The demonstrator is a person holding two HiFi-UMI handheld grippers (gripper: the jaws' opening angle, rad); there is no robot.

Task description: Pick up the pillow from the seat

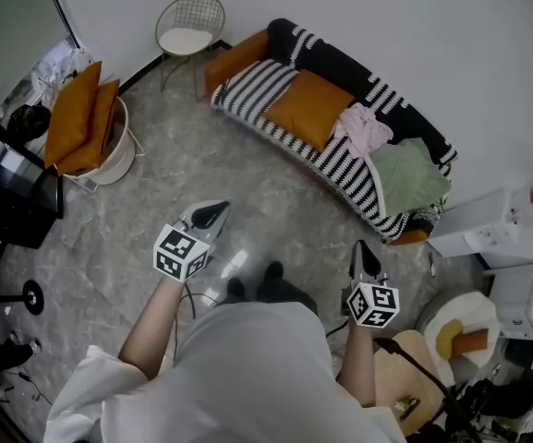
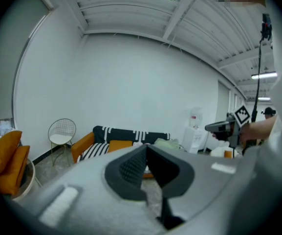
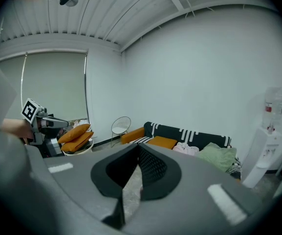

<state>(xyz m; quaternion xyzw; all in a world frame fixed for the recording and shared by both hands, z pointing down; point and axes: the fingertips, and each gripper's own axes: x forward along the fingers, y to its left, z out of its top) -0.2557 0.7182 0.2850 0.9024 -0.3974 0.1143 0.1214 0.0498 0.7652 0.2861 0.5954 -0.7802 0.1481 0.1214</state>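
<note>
The striped sofa (image 1: 345, 65) fills the upper middle of the frame; the orange pillow (image 1: 309, 107) lies on its seat; lower down, well apart from it, left gripper (image 1: 212, 214) and right gripper (image 1: 363, 248) hold their jaws together, empty.

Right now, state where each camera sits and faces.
Head view: on the person's head, steeply down at sofa, orange pillow; shows arms, left gripper, right gripper.
Left gripper view: on that gripper, along its shut jaws toward the sofa; right gripper at right.
Right gripper view: likewise, toward the sofa; left gripper at left.
Shared: all show sofa and pillow.
</note>
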